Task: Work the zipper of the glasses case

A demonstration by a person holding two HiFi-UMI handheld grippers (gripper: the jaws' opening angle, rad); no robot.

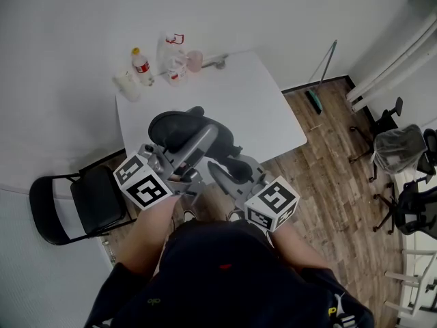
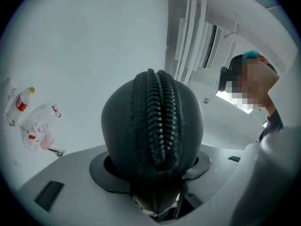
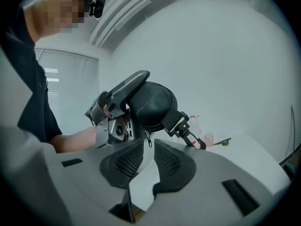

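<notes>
Glasses case (image 1: pixel 181 128) status: off the desk (image 1: pixel 252 108), held in the air over its near edge. My left gripper (image 1: pixel 194 139) grasps it, with the moulded black pads cupping the rounded shell on both sides. The shell is a matt black oval dome, smooth and rigid-looking. A coarse zipper (image 2: pixel 157 119) with a woven tape border runs up over the end that faces the left gripper view. A flat webbing strap (image 3: pixel 181 124) with a black clip hangs from the case's side.

My right gripper (image 1: pixel 229 168) points at the case from just beside it. Its ribbed, mesh-textured pads stand a narrow gap apart and grasp nothing. The small zipper pull (image 3: pixel 148 138) dangles at the far end of that gap, and I see no pad pressing on it.

At the desk's far left corner stand a clear bottle (image 1: pixel 141 63) with a yellow cap and red label, crumpled clear plastic packaging (image 1: pixel 174 57) and a pink cup (image 1: pixel 194 60). I cannot tell their contents.
</notes>
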